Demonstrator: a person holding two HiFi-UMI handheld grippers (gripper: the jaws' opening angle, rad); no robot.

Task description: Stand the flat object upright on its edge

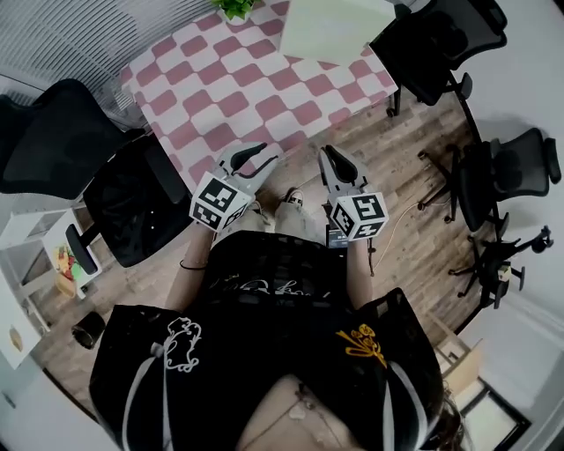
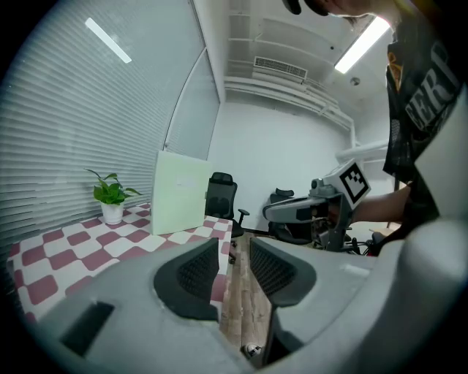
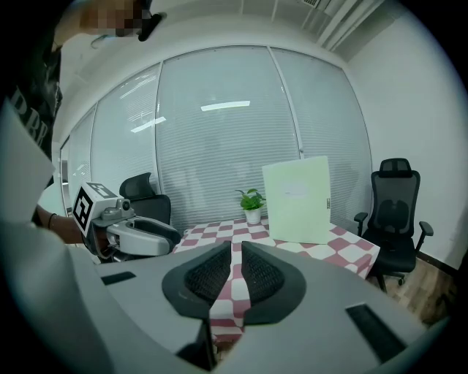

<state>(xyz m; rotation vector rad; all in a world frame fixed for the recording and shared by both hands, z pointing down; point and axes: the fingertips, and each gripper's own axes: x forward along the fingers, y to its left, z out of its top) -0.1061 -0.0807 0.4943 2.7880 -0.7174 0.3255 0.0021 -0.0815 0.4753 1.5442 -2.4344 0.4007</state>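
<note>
The flat object (image 1: 335,26), a pale green board, stands upright at the far end of the pink-and-white checkered table (image 1: 238,88); it also shows in the left gripper view (image 2: 179,193) and the right gripper view (image 3: 296,199). Both grippers hang close to the person's body, short of the table's near edge and far from the board. My left gripper (image 1: 264,155) (image 2: 234,252) has a narrow gap between its jaws, with nothing in it. My right gripper (image 1: 337,158) (image 3: 236,252) has its jaws drawn almost together, also empty.
A potted plant (image 1: 233,7) sits at the table's far corner beside the board. Black office chairs stand at the left (image 1: 53,132), the far right (image 1: 441,40) and the right (image 1: 511,167). Wooden floor (image 1: 414,220) lies under the grippers.
</note>
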